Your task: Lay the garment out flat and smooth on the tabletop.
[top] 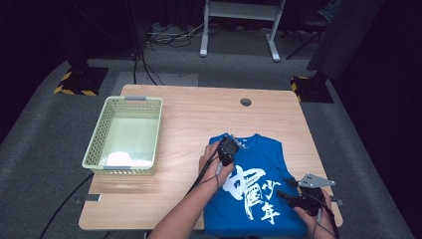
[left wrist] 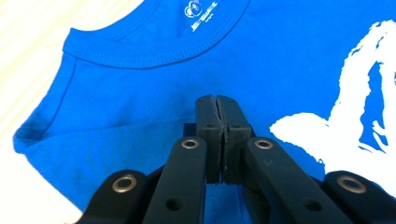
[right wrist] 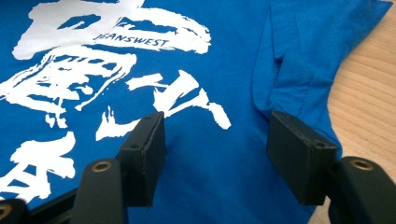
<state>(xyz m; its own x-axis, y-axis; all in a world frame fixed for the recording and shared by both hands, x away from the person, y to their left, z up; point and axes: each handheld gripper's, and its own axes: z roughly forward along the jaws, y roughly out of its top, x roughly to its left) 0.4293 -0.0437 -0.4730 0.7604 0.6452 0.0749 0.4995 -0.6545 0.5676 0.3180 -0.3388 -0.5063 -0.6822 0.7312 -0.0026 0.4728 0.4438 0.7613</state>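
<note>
A pale green slotted basket (top: 125, 134) stands at the left of a light wooden table (top: 189, 119), something white lying in its near end. To its right, a blue T-shirt (top: 259, 184) lies flat at the table's near edge, front up, with its collar pointing away from the person. The left gripper (left wrist: 217, 100) rests on the shirt just below the collar, near the shoulder, its jaws pressed together; whether cloth is pinched between them cannot be told. Small white printing inside the collar is too fine to read. Large white brush-style characters (right wrist: 107, 74) cover the chest, and "JEANSWEST" reads in blue across one stroke. Farther right, the right gripper (right wrist: 217, 154) hovers low over the shirt beside a folded sleeve, jaws wide apart, gripping nothing.
</note>
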